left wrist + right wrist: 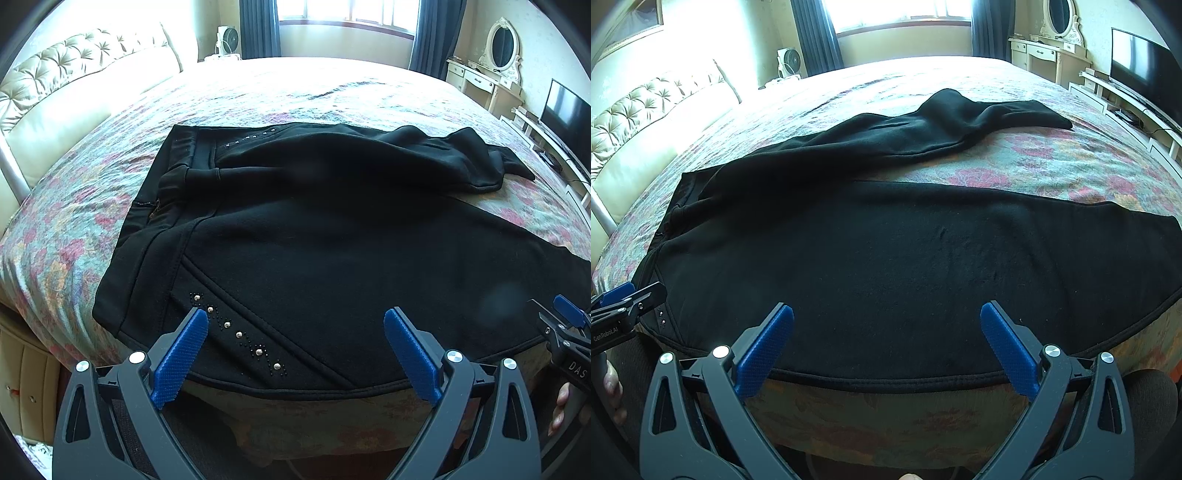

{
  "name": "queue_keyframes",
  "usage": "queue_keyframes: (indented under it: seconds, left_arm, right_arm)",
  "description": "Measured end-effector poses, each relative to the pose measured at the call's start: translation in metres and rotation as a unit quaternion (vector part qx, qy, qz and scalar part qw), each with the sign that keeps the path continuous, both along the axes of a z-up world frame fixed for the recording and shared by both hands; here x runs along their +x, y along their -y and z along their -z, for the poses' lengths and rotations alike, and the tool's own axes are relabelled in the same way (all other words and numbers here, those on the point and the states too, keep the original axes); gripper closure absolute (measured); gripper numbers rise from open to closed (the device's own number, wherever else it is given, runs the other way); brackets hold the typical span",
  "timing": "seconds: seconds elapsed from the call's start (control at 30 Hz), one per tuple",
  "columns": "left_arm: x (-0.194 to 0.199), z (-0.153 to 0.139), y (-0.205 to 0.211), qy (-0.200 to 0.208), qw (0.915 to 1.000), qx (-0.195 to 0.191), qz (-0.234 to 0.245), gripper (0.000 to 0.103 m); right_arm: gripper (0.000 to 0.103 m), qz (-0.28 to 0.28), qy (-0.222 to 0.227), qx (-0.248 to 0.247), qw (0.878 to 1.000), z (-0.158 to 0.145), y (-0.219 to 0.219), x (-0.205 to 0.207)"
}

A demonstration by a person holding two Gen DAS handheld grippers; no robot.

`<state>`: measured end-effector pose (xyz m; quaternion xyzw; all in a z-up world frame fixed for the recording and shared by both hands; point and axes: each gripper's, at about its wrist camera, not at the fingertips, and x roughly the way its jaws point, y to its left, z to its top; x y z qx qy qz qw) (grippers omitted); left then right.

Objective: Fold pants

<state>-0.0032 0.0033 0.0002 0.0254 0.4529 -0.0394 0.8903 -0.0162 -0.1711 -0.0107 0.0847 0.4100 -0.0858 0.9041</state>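
On the bed, left wrist view: black pants [314, 236] lie spread on the flowered bedspread [74, 221], waistband toward the headboard [74, 74], one leg running right, the other bunched farther back.
Left gripper [295, 350]: jaws wide, blue pads over the near hem beside a row of studs [240, 334], holding nothing.
Right edge: the other gripper's tip and a person's fingers [559, 406].

Right wrist view: pants [886, 251] cover the near bed edge; the far leg lies crumpled.
Right gripper [886, 347]: jaws wide, empty, above the hem.
Background: window [897, 13], television [1141, 62].
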Motion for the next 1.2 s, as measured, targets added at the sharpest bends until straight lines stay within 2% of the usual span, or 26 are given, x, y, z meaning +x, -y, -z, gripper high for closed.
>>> queue_keyframes:
  seconds: [0.93, 1.0, 1.13, 1.2]
  left_arm:
    - [0.002, 0.003, 0.001, -0.012, 0.9999, 0.001, 0.007, 0.008]
    - [0.005, 0.001, -0.002, -0.017, 0.9995, -0.014, 0.02, 0.008]
    - [0.018, -0.014, -0.03, -0.002, 0.9963, -0.082, 0.025, 0.008]
    - [0.034, -0.02, -0.053, -0.005, 0.9967, -0.08, 0.005, 0.008]
  right_arm:
    - [0.002, -0.004, -0.012, 0.004, 1.0, 0.005, -0.002, 0.007]
    - [0.002, -0.006, -0.013, 0.006, 1.0, 0.005, -0.002, 0.01]
    - [0.002, -0.014, -0.013, 0.008, 1.0, 0.002, -0.004, 0.018]
    - [0.002, -0.019, -0.013, 0.008, 1.0, 0.0, -0.006, 0.023]
